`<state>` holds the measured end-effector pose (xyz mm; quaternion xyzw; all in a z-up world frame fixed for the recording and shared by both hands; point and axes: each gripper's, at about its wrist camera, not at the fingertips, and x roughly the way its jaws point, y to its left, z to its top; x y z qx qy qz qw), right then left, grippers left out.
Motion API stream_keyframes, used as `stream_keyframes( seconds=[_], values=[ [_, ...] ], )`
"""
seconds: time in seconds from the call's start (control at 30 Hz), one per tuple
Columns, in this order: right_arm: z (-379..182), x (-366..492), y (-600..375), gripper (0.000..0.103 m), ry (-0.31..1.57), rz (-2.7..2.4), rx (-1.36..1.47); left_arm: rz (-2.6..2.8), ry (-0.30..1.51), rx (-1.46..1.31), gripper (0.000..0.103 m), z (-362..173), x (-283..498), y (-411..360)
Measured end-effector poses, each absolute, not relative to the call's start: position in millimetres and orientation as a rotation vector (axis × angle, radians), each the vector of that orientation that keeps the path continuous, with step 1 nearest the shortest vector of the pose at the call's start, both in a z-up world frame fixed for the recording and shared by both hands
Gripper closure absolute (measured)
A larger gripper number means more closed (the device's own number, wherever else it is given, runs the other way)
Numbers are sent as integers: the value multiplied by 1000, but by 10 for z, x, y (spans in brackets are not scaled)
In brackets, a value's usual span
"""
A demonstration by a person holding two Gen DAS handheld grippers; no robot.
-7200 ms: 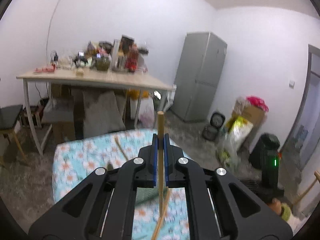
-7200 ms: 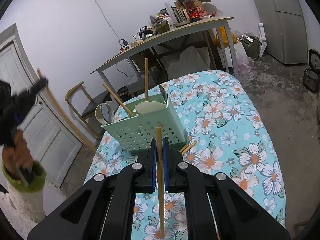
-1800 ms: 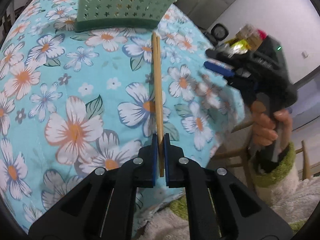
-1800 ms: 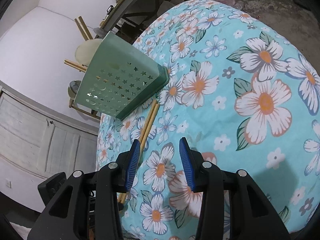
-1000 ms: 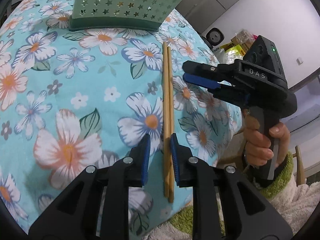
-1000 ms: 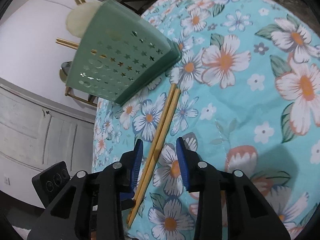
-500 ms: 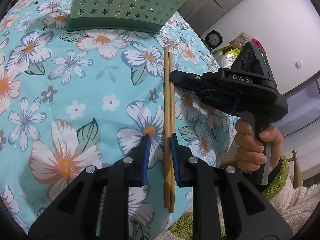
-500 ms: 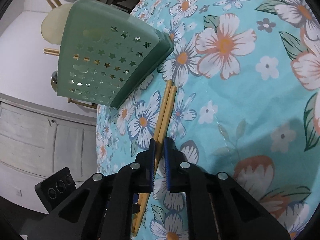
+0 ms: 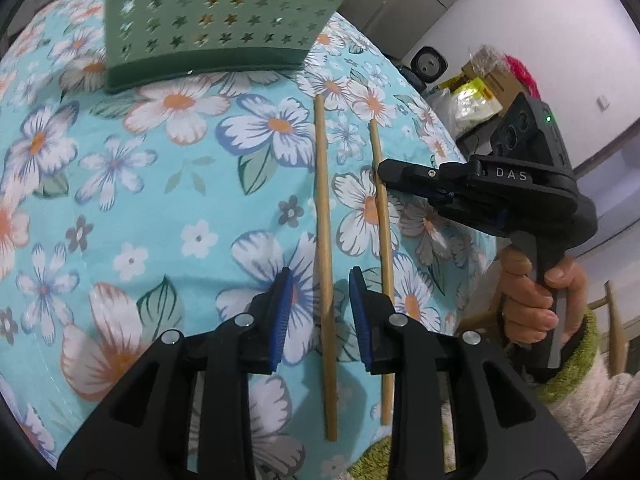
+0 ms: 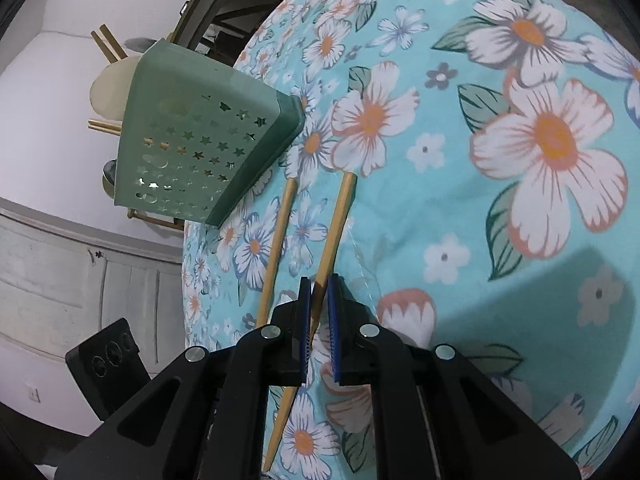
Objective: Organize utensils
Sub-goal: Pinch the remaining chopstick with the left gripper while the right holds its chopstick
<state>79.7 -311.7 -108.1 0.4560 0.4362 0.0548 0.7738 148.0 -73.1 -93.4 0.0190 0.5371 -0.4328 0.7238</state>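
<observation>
Two wooden chopsticks lie apart on the floral cloth. The left chopstick (image 9: pixel 323 240) rests on the cloth between the blue pads of my left gripper (image 9: pixel 318 280); its jaws are opening and do not press on the stick. My right gripper (image 10: pixel 319 284) is shut on the right chopstick (image 10: pixel 336 220), gripping it near mid-length. In the left wrist view the right gripper (image 9: pixel 386 172) comes in from the right, on its chopstick (image 9: pixel 380 208). The green star-punched utensil basket (image 9: pixel 208 20) stands just beyond the sticks' far ends, with chopsticks (image 10: pixel 106 46) and a pale spoon in it.
The cloth-covered table (image 10: pixel 520 240) drops away at its near edge, close to both grippers. A hand (image 9: pixel 532 300) in a green cuff holds the right gripper's handle. A grey fridge (image 9: pixel 432 4), bags (image 9: pixel 480 92) and a white panelled door (image 10: pixel 60 280) stand around.
The chopsticks lay side by side; now they are parted. My right gripper closed on one and drew it away from the other. My left jaws have widened around the other.
</observation>
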Motion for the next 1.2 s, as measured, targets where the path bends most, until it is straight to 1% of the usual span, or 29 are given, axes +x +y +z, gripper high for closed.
stream_keyframes(
  seconds=[0.07, 0.1, 0.13, 0.17, 0.2, 0.43, 0.63, 0.83, 0.9, 0.97, 1.03, 1.13, 1.2],
  values=[
    [-1092, 796, -3132, 94, 946, 118, 985, -945, 1182, 55, 77, -929, 1494, -766],
    [-1101, 792, -3120, 94, 946, 117, 981, -932, 1182, 63, 80, -925, 1501, -779],
    [-1094, 796, -3109, 94, 946, 116, 977, -919, 1179, 72, 90, -926, 1507, -777],
    [-1096, 808, -3082, 94, 947, 116, 974, -909, 1180, 80, 94, -929, 1515, -773],
    [-1094, 809, -3073, 94, 947, 117, 972, -909, 1186, 72, 97, -932, 1525, -761],
    [-1081, 856, -3010, 94, 951, 125, 964, -886, 1186, 40, 98, -901, 1464, -517],
    [-1052, 910, -2929, 94, 963, 142, 924, -795, 1193, 19, 98, -859, 1427, -148],
    [-1012, 994, -2810, 94, 982, 149, 869, -724, 1180, 30, 96, -839, 1467, 64],
    [-987, 1013, -2786, 94, 992, 140, 846, -722, 1179, 32, 91, -830, 1496, 66],
    [-945, 1035, -2747, 93, 1002, 130, 815, -723, 1172, 32, 82, -814, 1510, 64],
    [-903, 1057, -2706, 93, 1012, 117, 775, -725, 1163, 42, 78, -801, 1533, 31],
    [-883, 1118, -2658, 86, 1025, 115, 760, -724, 1155, 54, 74, -791, 1578, -14],
    [-870, 1166, -2617, 84, 1026, 112, 747, -721, 1150, 59, 73, -789, 1620, -44]
  ],
)
